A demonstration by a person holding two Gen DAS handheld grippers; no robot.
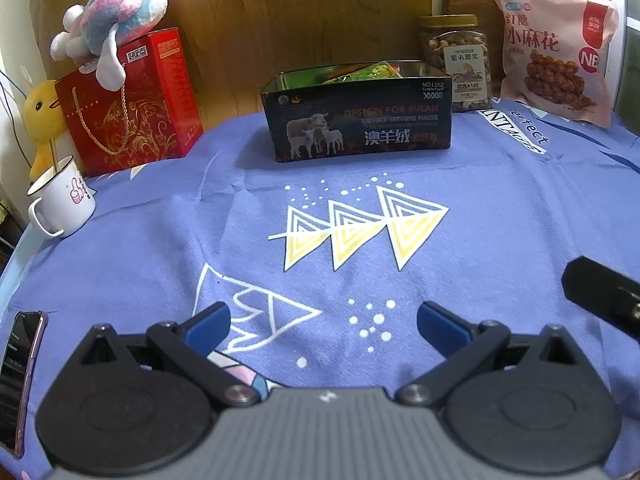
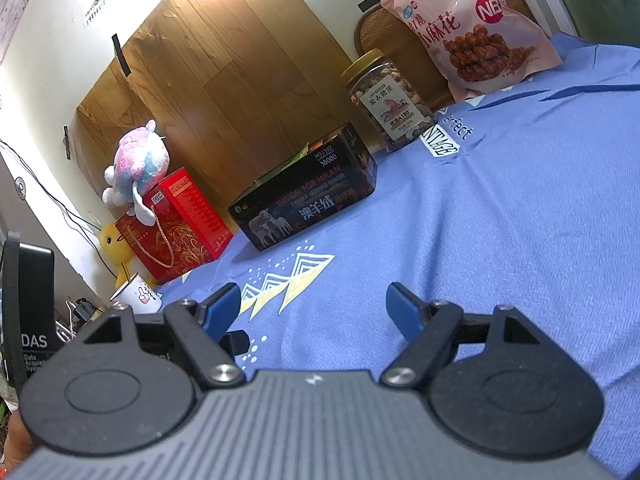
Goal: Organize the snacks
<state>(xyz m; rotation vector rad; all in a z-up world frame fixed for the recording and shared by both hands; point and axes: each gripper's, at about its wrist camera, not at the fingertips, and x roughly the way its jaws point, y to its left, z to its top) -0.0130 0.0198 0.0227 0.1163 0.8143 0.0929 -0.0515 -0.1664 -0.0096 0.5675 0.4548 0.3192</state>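
Observation:
A black open tin box (image 1: 360, 124) with sheep pictures stands at the far middle of the blue cloth, with green and orange snack packets (image 1: 360, 73) inside. It also shows in the right wrist view (image 2: 308, 196). A jar of nuts (image 1: 456, 62) (image 2: 390, 102) and a pink snack bag (image 1: 556, 52) (image 2: 476, 28) stand to its right. My left gripper (image 1: 323, 326) is open and empty, low over the near cloth. My right gripper (image 2: 314, 308) is open and empty, tilted, above the cloth; part of it shows at the left wrist view's right edge (image 1: 604, 296).
A red gift box (image 1: 132, 108) (image 2: 176, 224) with a plush toy (image 1: 112, 28) on top stands at the far left, beside a yellow duck (image 1: 42, 120) and a white mug (image 1: 60, 200). A phone (image 1: 20, 376) lies at the near left edge. A wooden board (image 1: 288, 20) backs the table.

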